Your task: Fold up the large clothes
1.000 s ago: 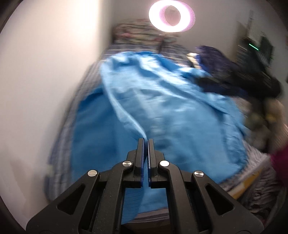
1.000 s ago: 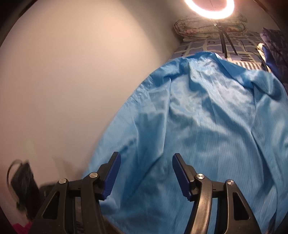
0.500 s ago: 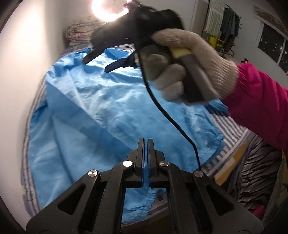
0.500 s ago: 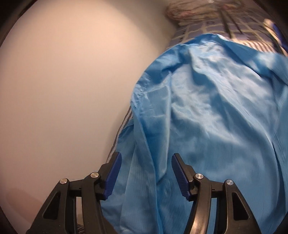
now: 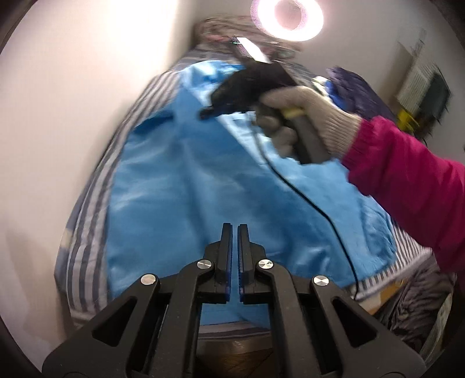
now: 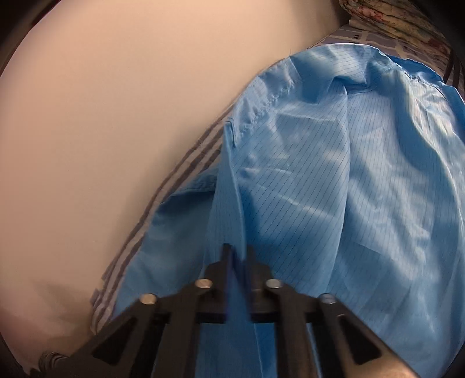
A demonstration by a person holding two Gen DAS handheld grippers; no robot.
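A large light-blue garment [image 5: 203,180] lies spread on a striped bed [image 5: 87,232]. My left gripper [image 5: 234,229] is shut and empty, held above the garment's near end. In the left wrist view, my right gripper [image 5: 209,112], held by a gloved hand [image 5: 308,116], sits over the garment's far part. In the right wrist view, the right gripper [image 6: 237,253] is shut on a raised fold of the blue garment [image 6: 334,174] near its left edge.
A white wall [image 5: 58,116] runs along the bed's left side. A ring light [image 5: 287,14] glows at the head of the bed above folded bedding [image 6: 389,14]. Dark clothes [image 5: 354,87] lie at the right. A black cable [image 5: 319,209] hangs from the right gripper.
My right gripper has closed from open onto a fold of the blue garment. The left gripper has stayed shut and its view has swung back toward the bed's head.
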